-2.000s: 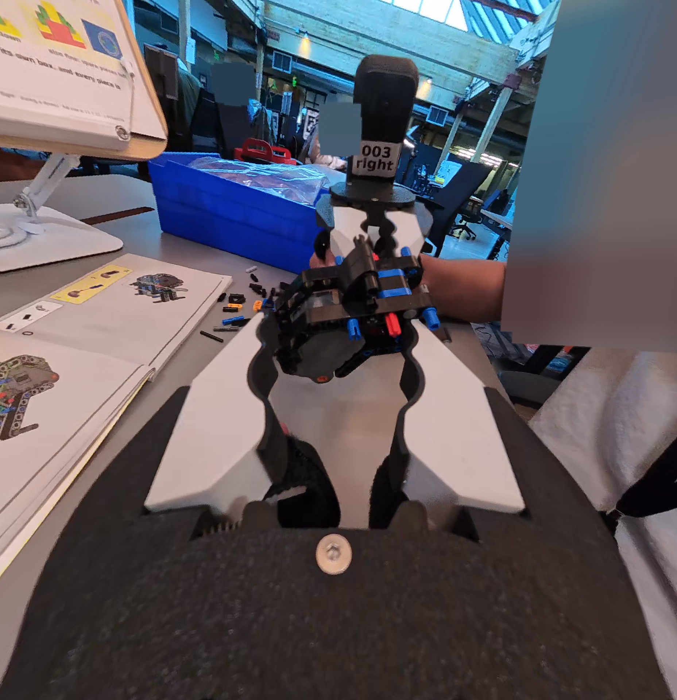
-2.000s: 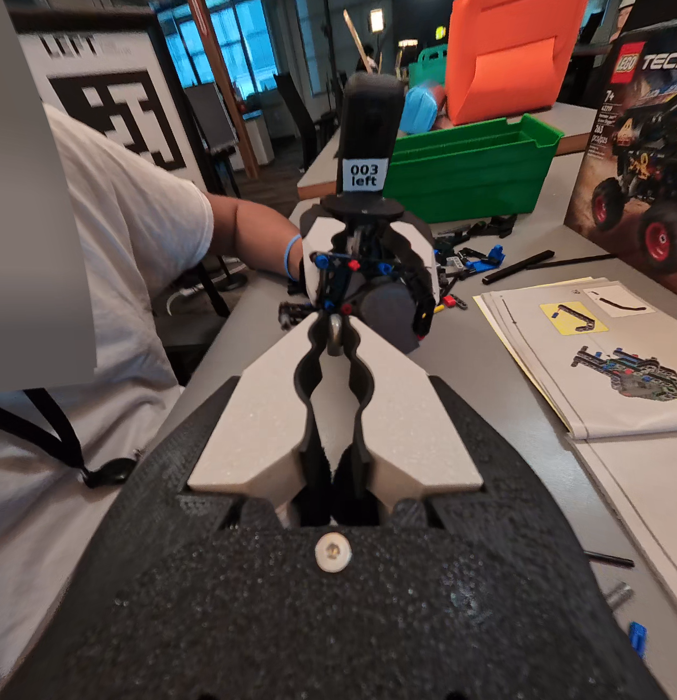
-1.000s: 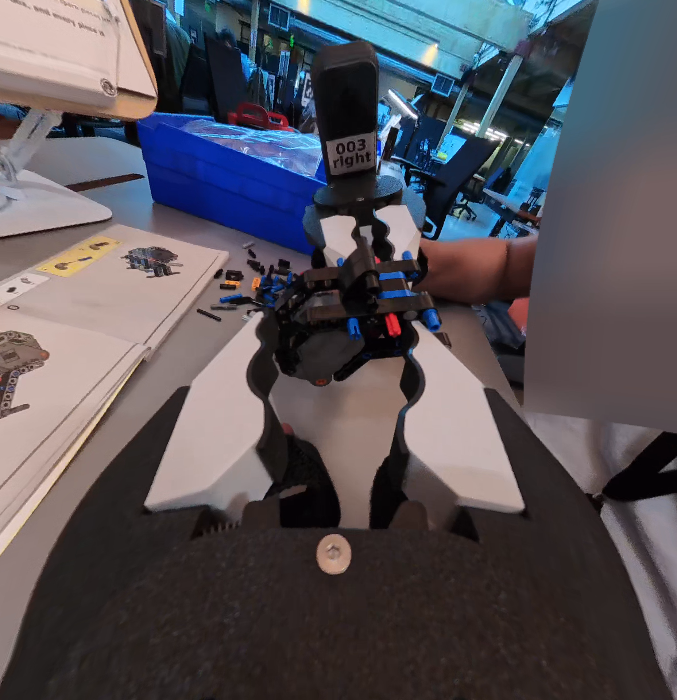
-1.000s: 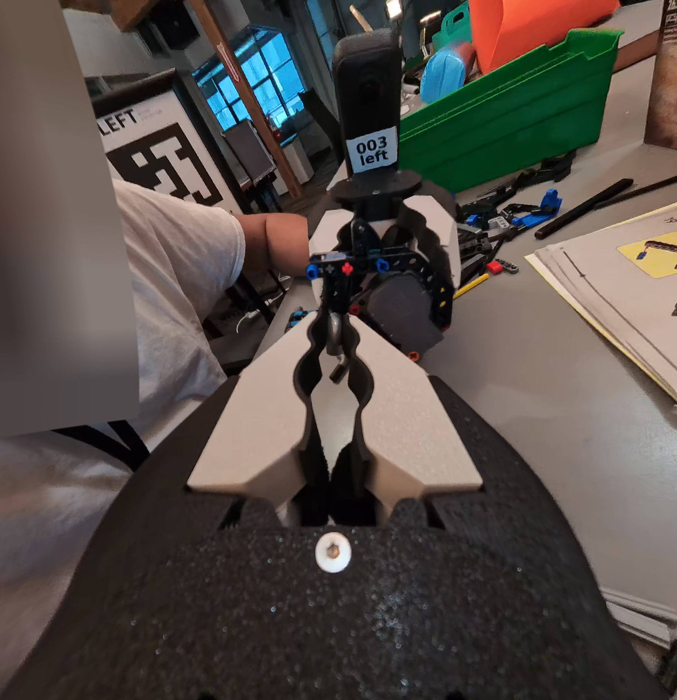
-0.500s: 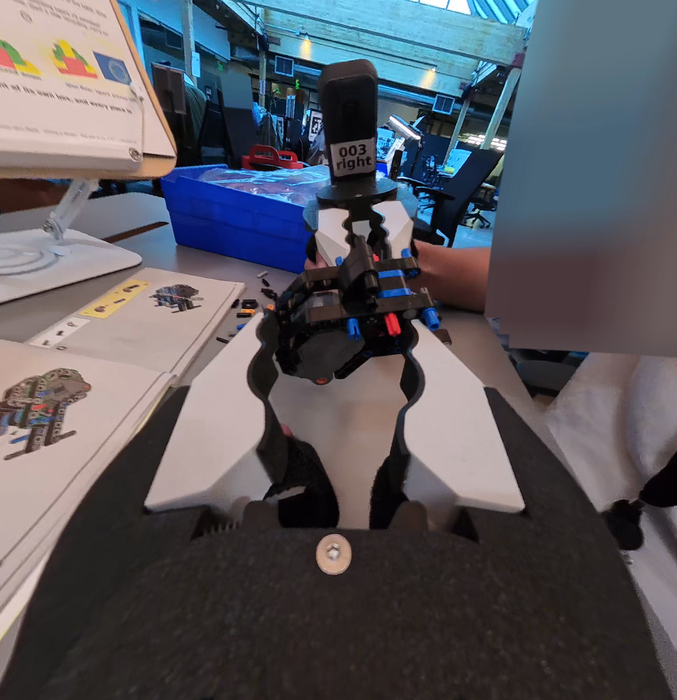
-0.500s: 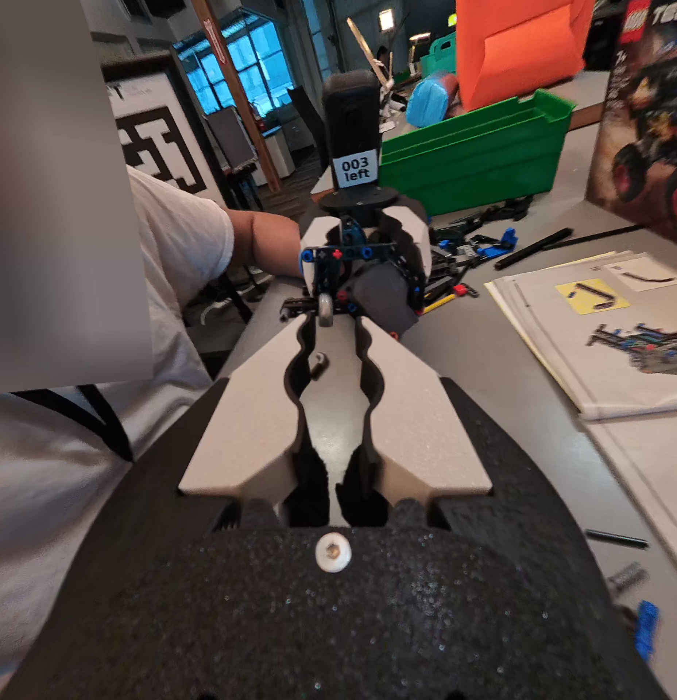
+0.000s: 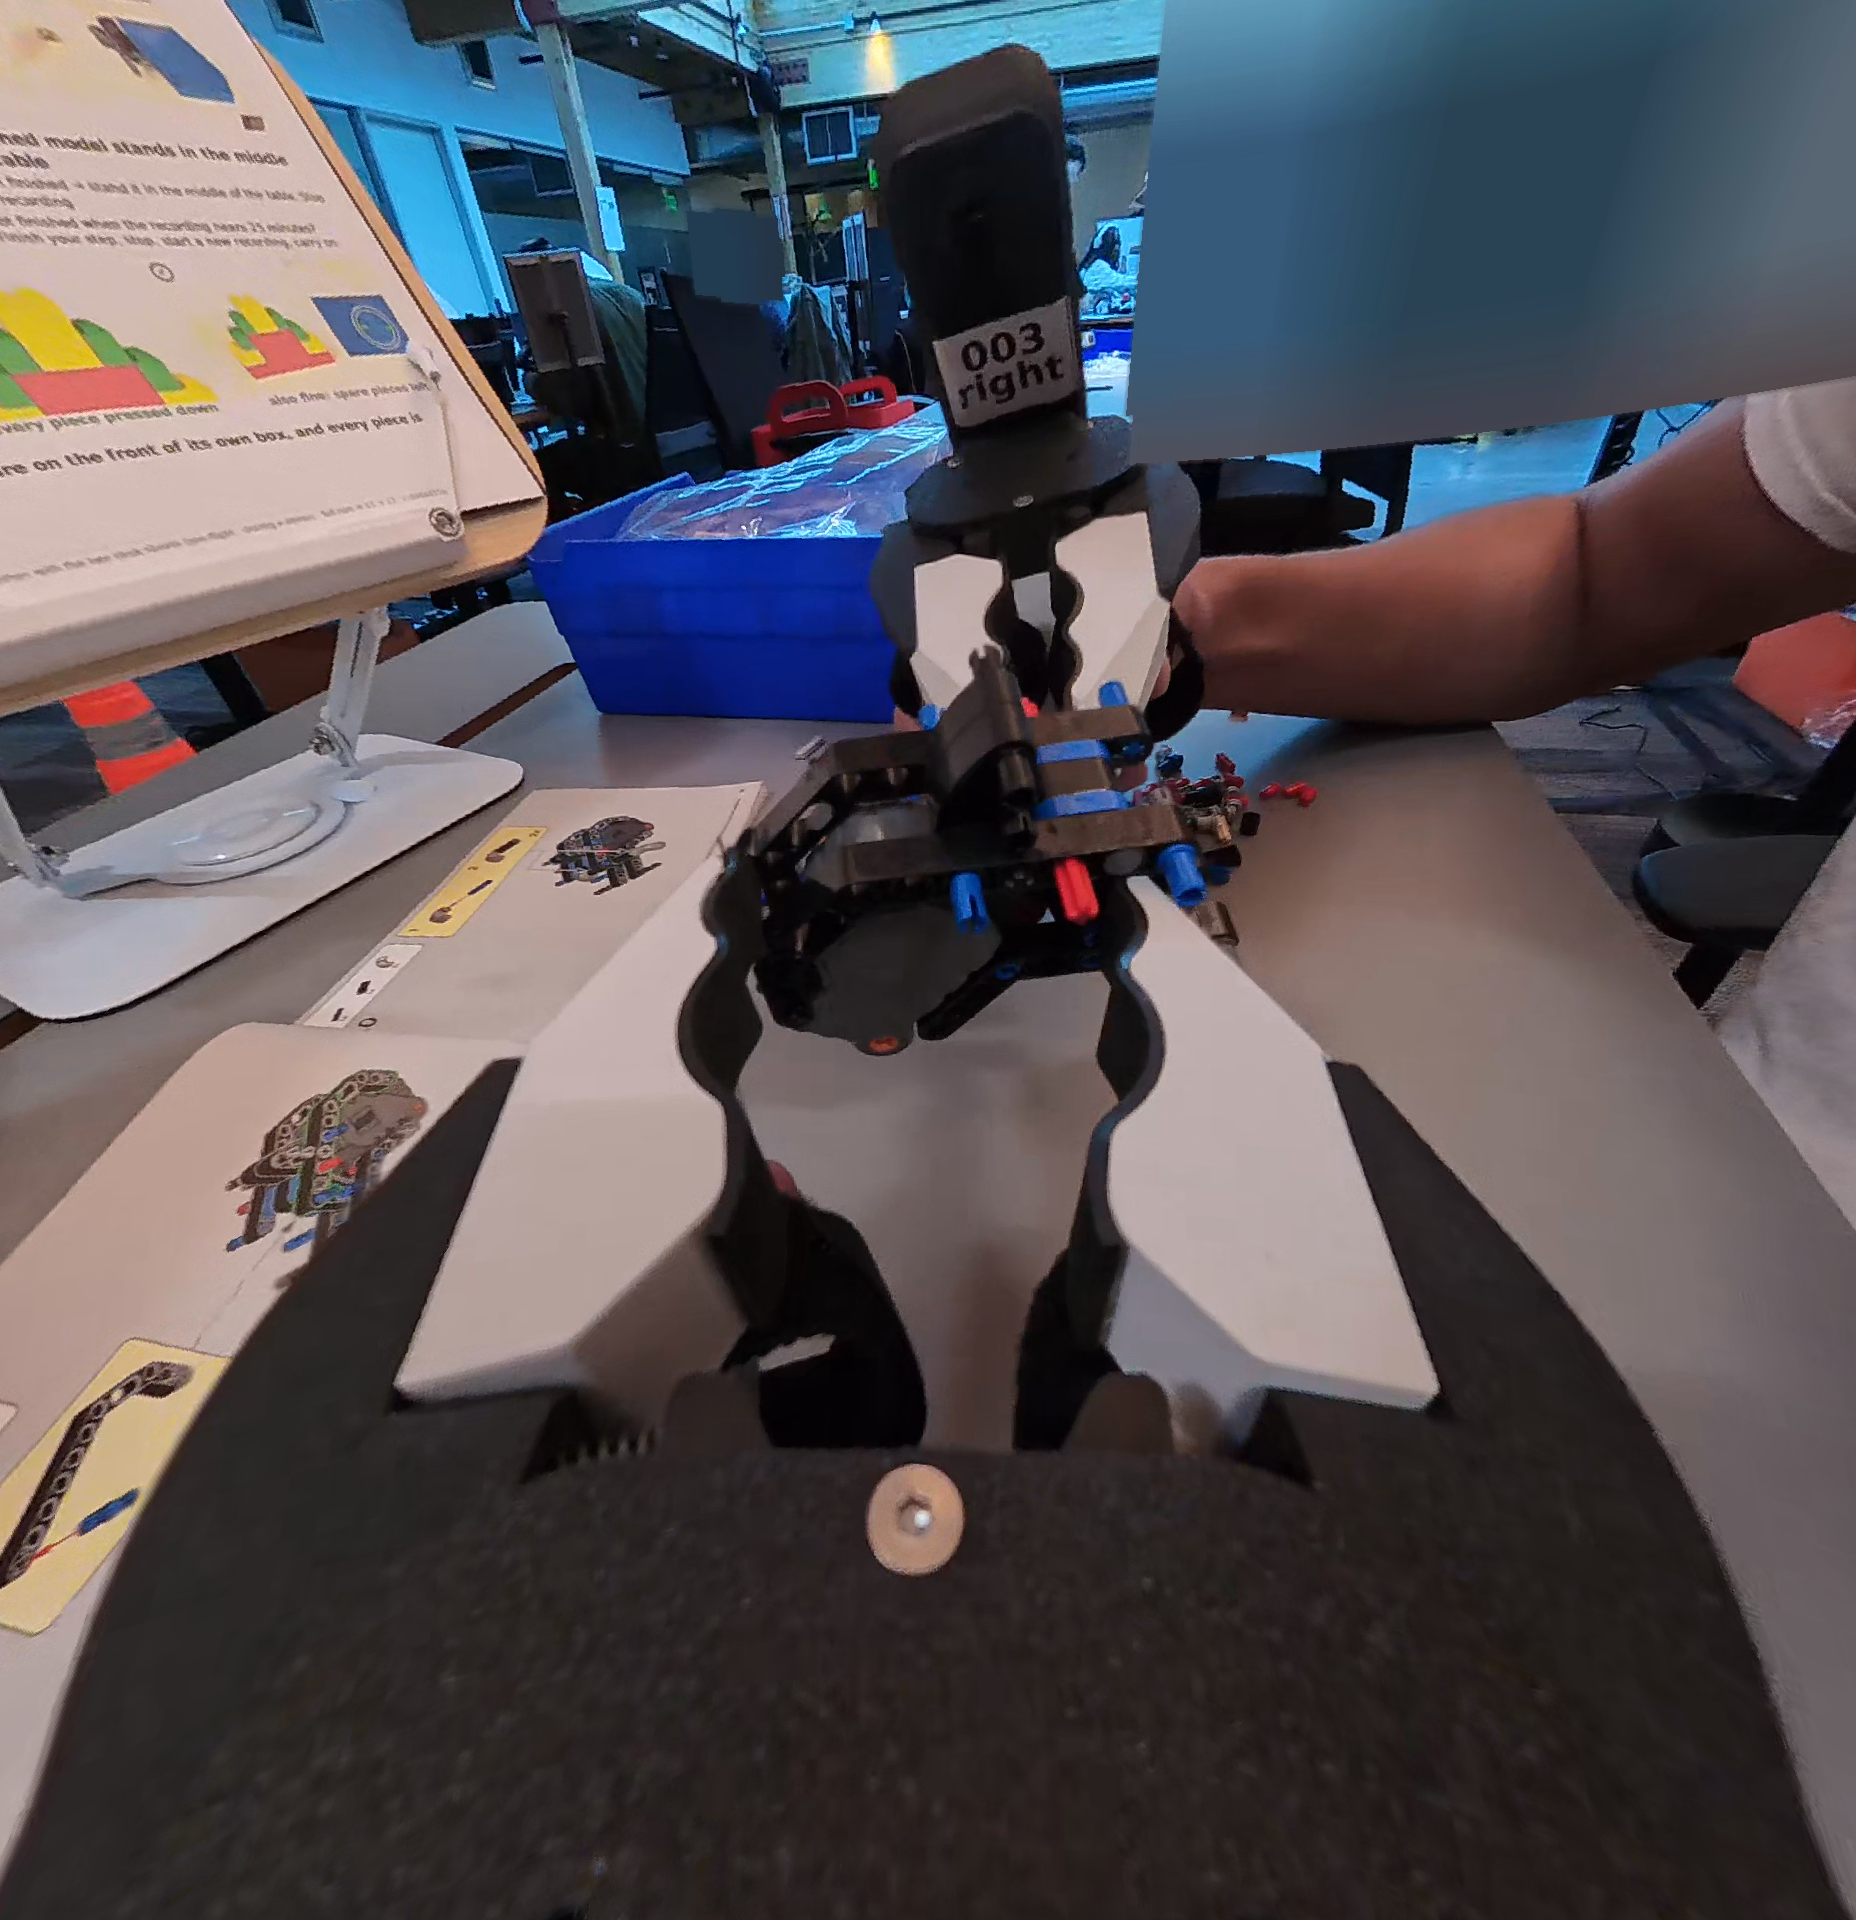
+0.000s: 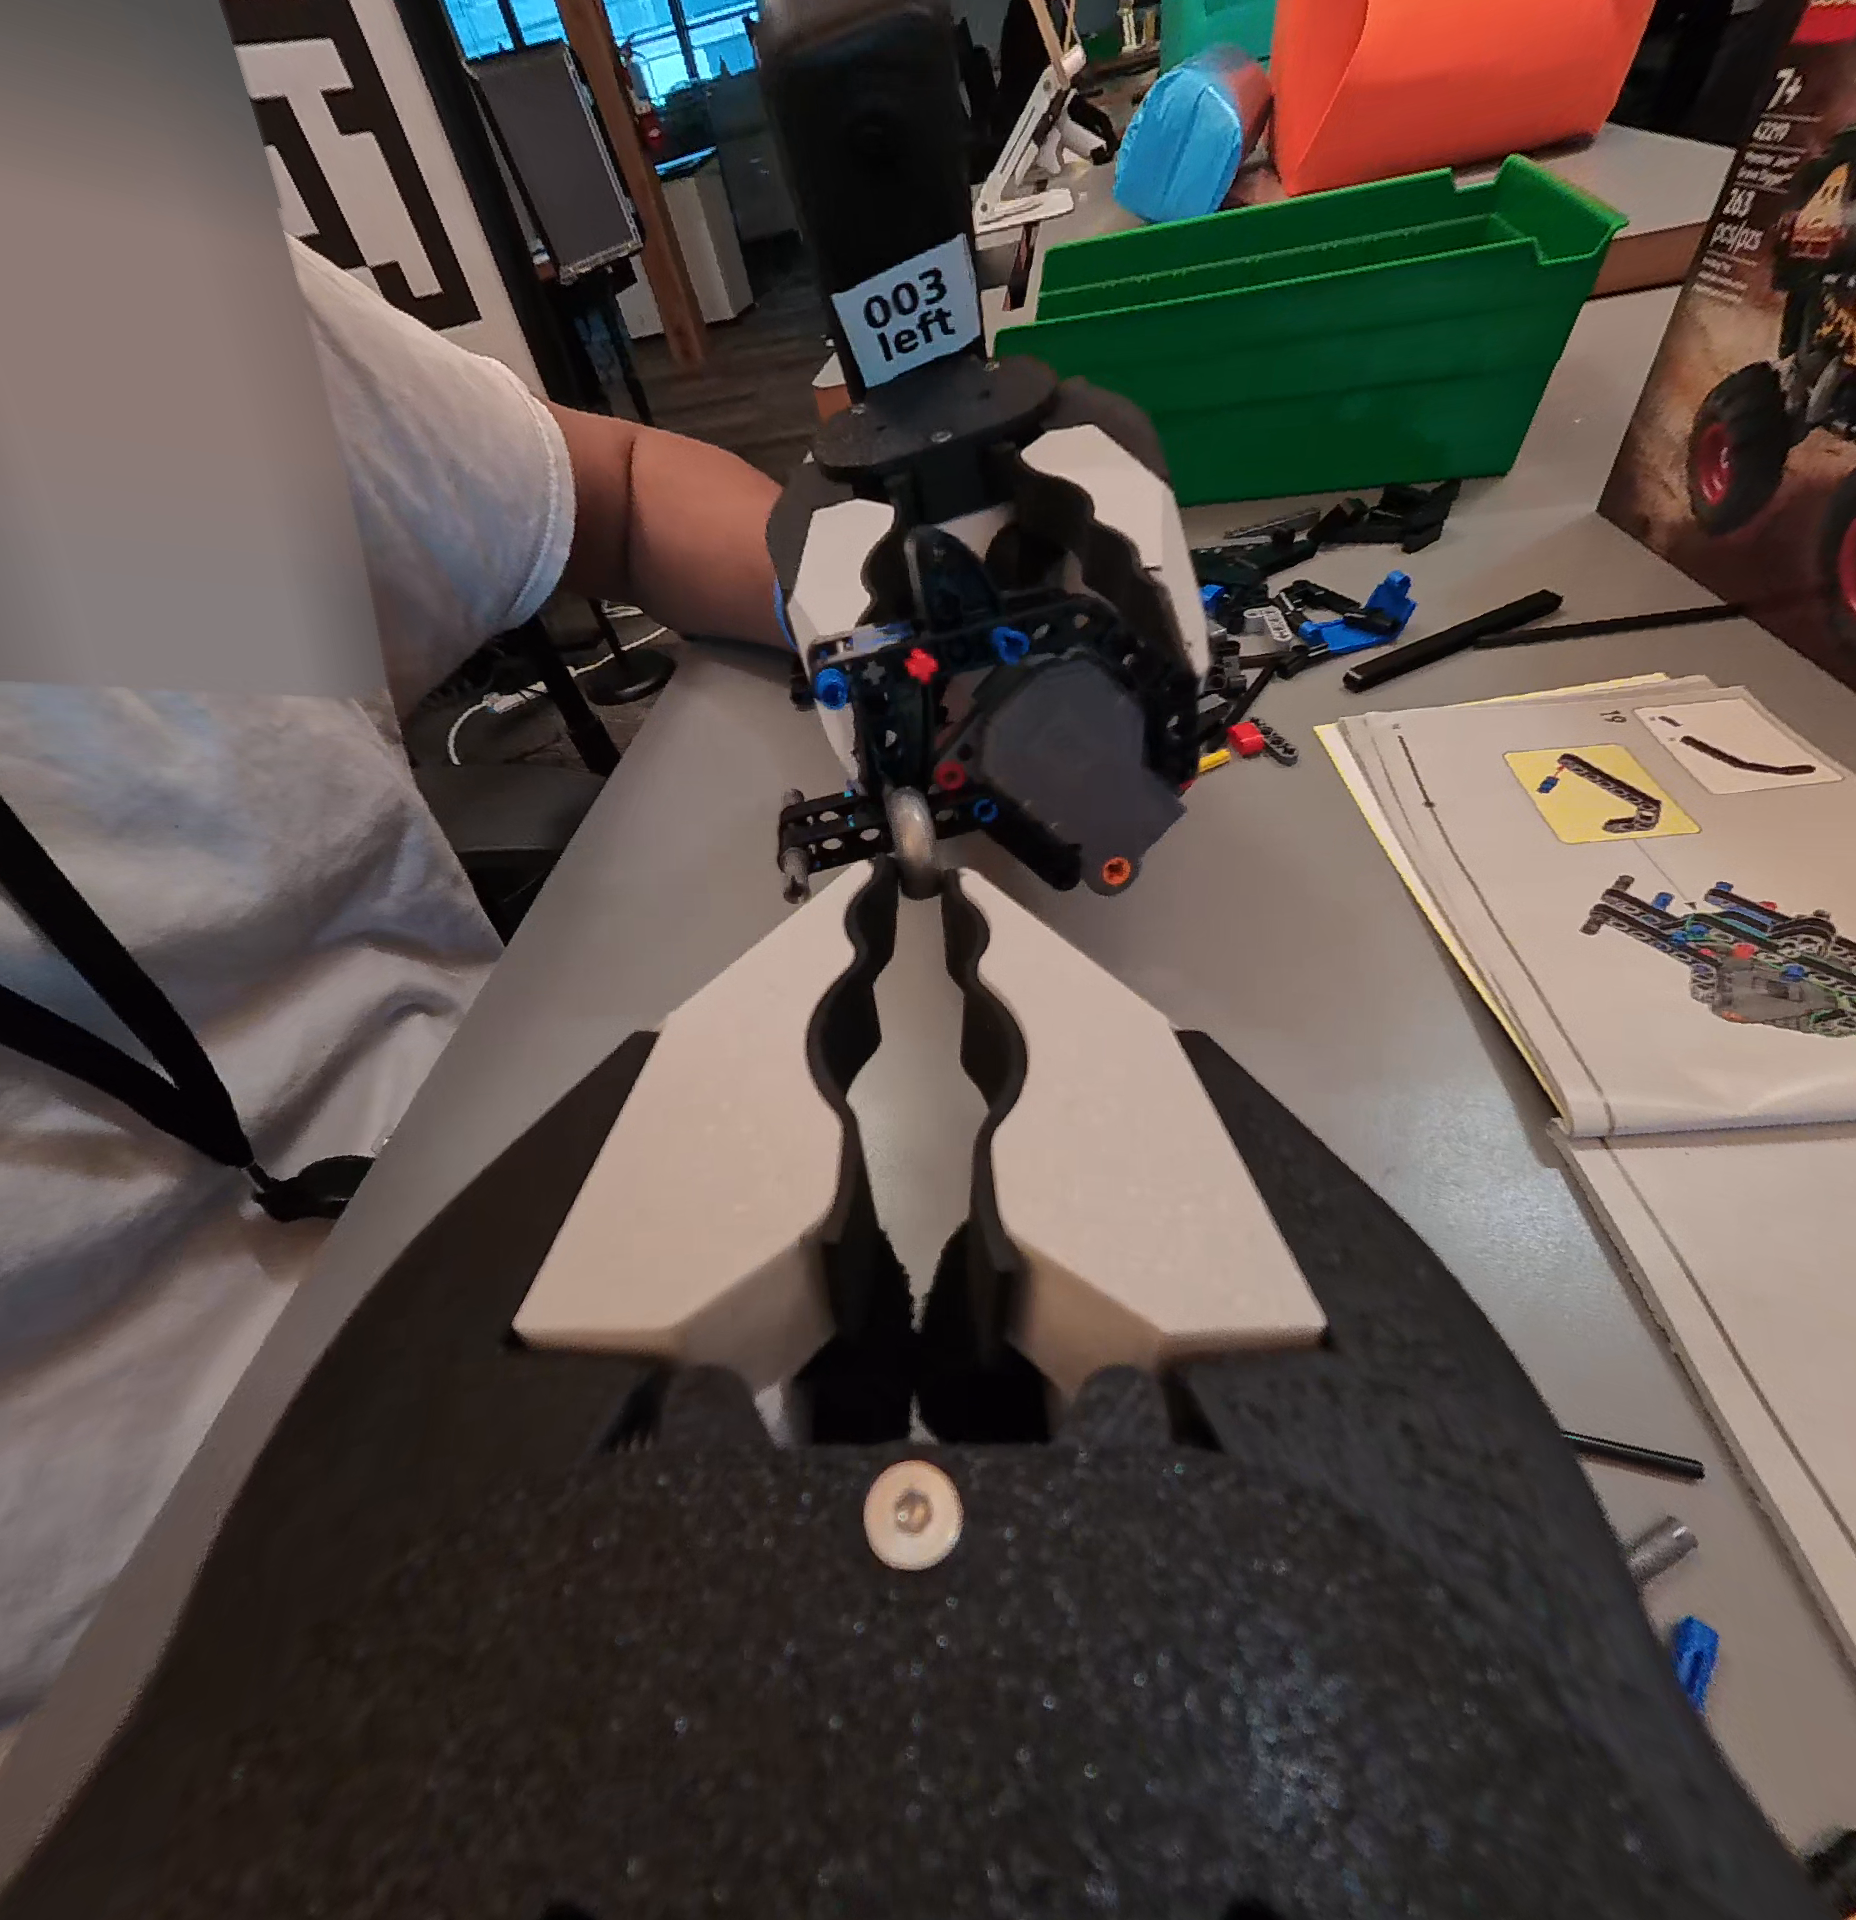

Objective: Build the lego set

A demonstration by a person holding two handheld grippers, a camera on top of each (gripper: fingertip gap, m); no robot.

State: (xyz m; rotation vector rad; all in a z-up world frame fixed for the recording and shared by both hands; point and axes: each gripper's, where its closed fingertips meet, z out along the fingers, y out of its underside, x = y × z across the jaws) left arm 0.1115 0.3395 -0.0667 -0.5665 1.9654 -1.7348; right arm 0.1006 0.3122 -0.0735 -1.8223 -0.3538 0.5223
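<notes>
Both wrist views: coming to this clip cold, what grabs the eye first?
The half-built lego assembly, black with blue and red pins, is held above the grey table between the fingers of the left gripper. The right gripper faces it, shut on a small grey piece at the model's near edge. A green bin and open instruction booklet lie right of it.

Evenly bright, daylight from windows [image 8: 612, 21] behind and overhead lamps [image 7: 877, 31]. Soft shadows only. Strong wide-angle bending at edges. Slight motion blur on near instruction pages [image 7: 124, 1299].
</notes>
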